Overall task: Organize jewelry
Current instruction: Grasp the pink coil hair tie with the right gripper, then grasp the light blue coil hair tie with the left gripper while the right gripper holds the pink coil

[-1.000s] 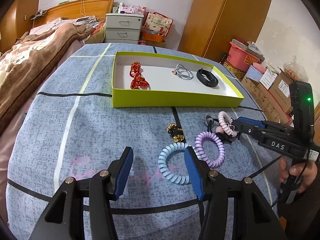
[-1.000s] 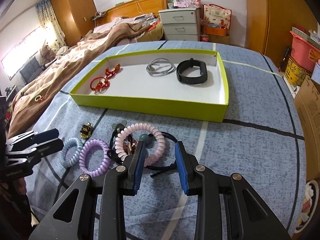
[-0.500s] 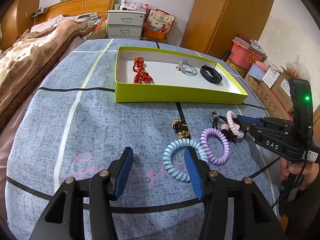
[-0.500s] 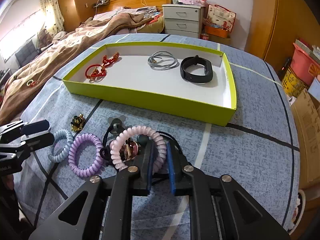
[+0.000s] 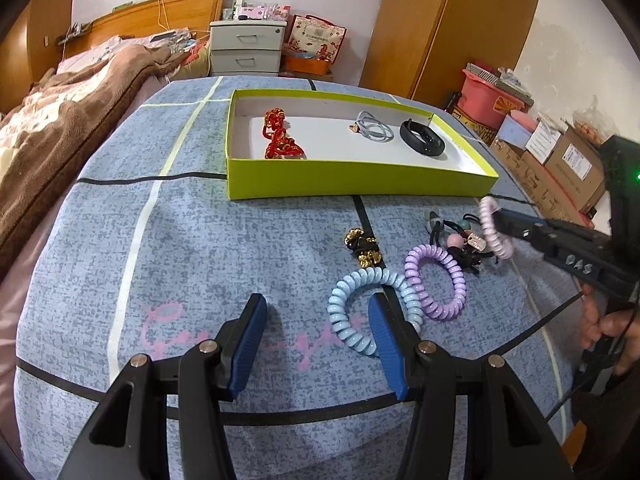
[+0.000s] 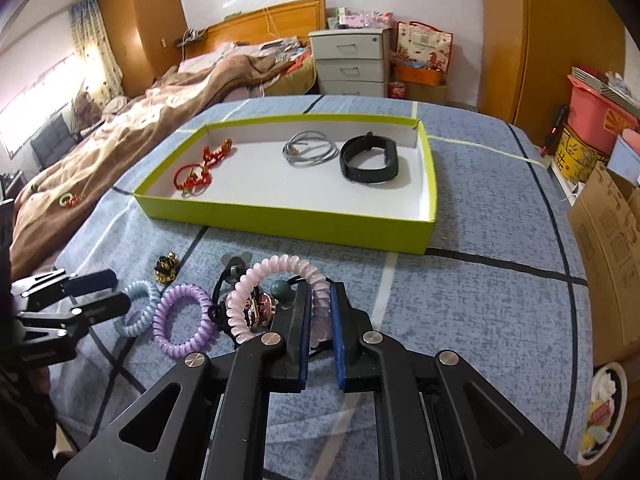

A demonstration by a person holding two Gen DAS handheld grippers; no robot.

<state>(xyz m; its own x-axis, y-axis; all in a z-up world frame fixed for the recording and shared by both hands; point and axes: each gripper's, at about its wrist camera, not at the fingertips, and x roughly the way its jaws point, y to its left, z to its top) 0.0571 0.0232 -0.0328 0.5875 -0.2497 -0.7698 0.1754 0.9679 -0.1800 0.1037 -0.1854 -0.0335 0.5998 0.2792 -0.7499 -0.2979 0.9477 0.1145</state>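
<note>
The right tongs point(image 6: 320, 308) were pinching the near side of the pink spiral hair tie point(image 6: 256, 280), which stood tilted up off the blue cloth-covered table point(image 6: 460, 300) between the two blue pads point(image 6: 335, 332). In the left wrist view the same pink spiral hair tie point(image 5: 494, 232) showed edge-on at the tip of the right tongs point(image 5: 504, 220). The left tongs point(image 5: 316, 332) were spread wide and held nothing; their right pad sat over the near side of the light blue spiral hair tie point(image 5: 352, 300), and I could not tell whether it touched.

Just beside the blue tie lay the purple spiral hair tie point(image 5: 436, 284), the two touching or nearly so. A little farther sat a small gold and black clip point(image 5: 362, 246), and to its right a tangle of black elastic ties with beads point(image 5: 460, 236) lay under the lifted pink tie.

Beyond these stood the lime green tray point(image 5: 360, 186), shallow and white inside. It held a red knotted bracelet point(image 5: 280, 136) at the left, a grey cord loop point(image 5: 374, 128) in the middle, and a black wristband point(image 5: 422, 142) at the right, all well apart from each other.
</note>
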